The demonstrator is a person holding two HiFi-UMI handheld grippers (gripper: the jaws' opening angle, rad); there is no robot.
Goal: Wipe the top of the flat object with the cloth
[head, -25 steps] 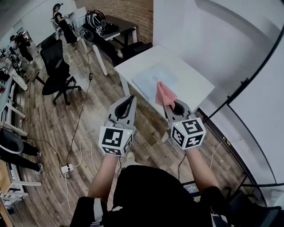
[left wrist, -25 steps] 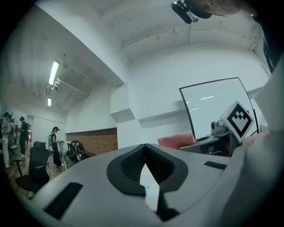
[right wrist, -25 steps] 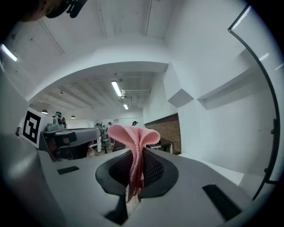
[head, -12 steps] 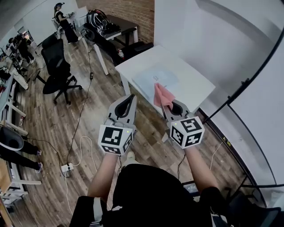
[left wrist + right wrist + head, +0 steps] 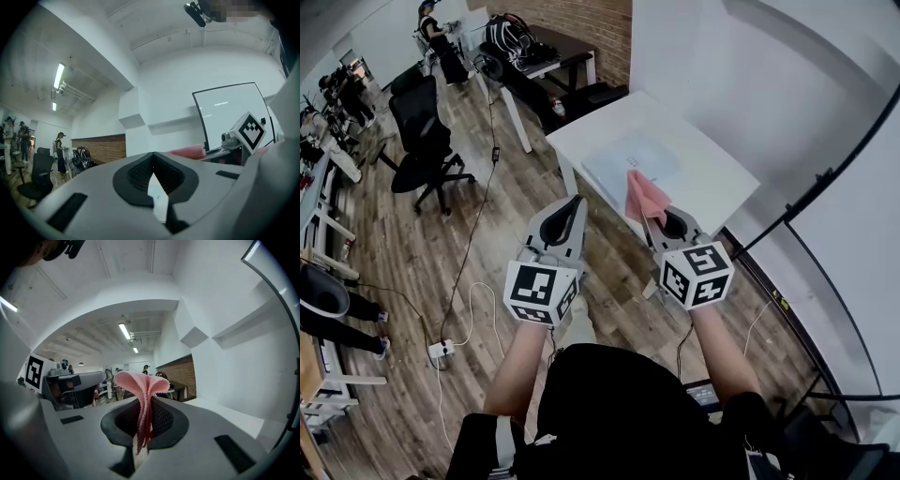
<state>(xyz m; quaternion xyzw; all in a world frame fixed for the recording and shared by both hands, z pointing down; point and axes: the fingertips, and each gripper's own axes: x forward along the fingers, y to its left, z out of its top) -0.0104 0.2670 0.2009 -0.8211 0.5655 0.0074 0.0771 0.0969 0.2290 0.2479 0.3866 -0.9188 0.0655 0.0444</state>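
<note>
The right tool [image 5: 143, 430] is clenched on a pink cloth [image 5: 140, 385]. The cloth is pinched between the ribbed pads and fans out beyond them in loose folds. The left tool [image 5: 153, 180] is clenched with its jaws against each other and nothing between them.

The person holds both tools side by side and apart from each other over the wooden floor [image 5: 487, 234]. Each marker cube faces the person.

In the head view the free end of the cloth overlaps the near edge of a pale blue flat sheet [image 5: 630, 159]. Whether the cloth touches it cannot be told. The flat sheet lies on a white worktop [image 5: 717, 183], near its front edge and just ahead of the right tool. The left tool points past the worktop's left corner.

A black office chair [image 5: 417, 141] stands well apart to the left. A white cable [image 5: 478, 309] lies looped on the floor beside the left tool.
</note>
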